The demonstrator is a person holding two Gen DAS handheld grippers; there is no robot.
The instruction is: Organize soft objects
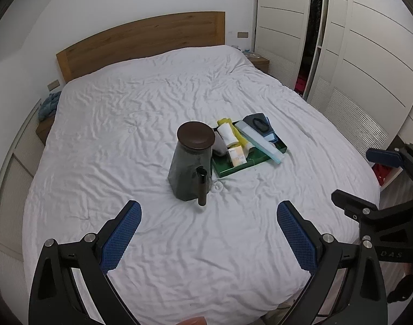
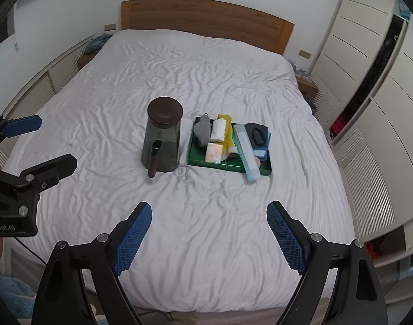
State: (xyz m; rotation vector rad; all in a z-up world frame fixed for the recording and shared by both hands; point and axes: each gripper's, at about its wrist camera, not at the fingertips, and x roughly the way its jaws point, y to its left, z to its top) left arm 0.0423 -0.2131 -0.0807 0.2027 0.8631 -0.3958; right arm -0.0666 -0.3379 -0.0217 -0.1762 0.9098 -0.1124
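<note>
On the white wrinkled bed (image 2: 206, 216), the shallow green rectangular tray (image 2: 228, 166) of soft rolled cloths stands just right of the dark lidded glass jar (image 2: 163, 138). Both hand-held grippers, left (image 1: 208, 216) and right (image 2: 209, 218), hover released, well short of it; the right seems nearer.

Bed (image 2: 206, 203) is carrying a jar (image 2: 161, 142) mid-sheet; tube (image 2: 153, 158) leaning on jar's front, tray (image 2: 195, 159) sitting just right of jar.
</note>
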